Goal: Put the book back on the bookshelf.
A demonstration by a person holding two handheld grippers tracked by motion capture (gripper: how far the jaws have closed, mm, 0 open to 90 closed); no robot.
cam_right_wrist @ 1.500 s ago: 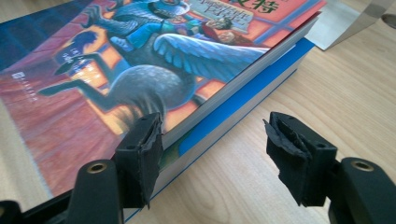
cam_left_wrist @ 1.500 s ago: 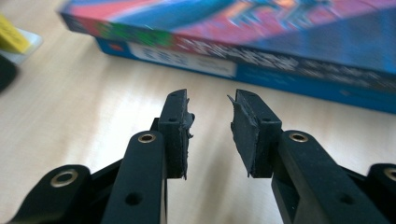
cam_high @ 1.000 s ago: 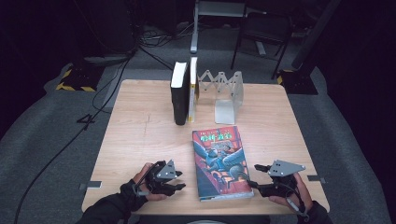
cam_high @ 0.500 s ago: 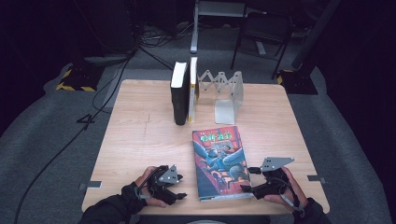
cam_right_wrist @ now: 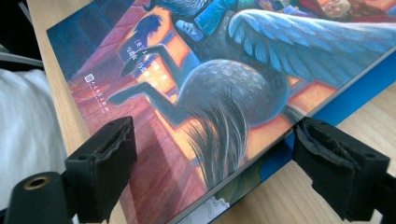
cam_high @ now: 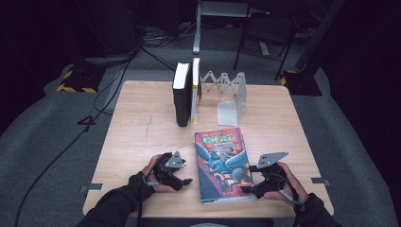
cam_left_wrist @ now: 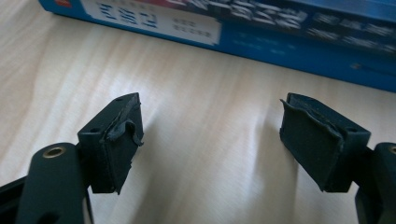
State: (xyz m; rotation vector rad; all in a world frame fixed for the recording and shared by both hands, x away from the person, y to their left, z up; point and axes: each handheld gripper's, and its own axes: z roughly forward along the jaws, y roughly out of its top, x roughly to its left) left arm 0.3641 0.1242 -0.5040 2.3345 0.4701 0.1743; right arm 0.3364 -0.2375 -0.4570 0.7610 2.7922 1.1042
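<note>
A colourful illustrated book lies flat on the wooden table, near the front edge. My left gripper rests low on the table just left of the book. In the left gripper view this gripper is open, with bare wood between the jaws and the book's blue spine just ahead. My right gripper is at the book's near right edge. Its jaws stand open astride that edge of the cover, not pressing it. Both grippers' jaws have just been opening.
At the back of the table a black book and a thinner yellow-edged book stand upright beside a white folding bookend rack. Behind the table are a dark chair and cables on the floor. White cloth lies beyond the table's front edge.
The left gripper slid right toward the book's spine, and the right gripper shifted left onto the book's edge. Both pairs of jaws stand wider apart than before.
</note>
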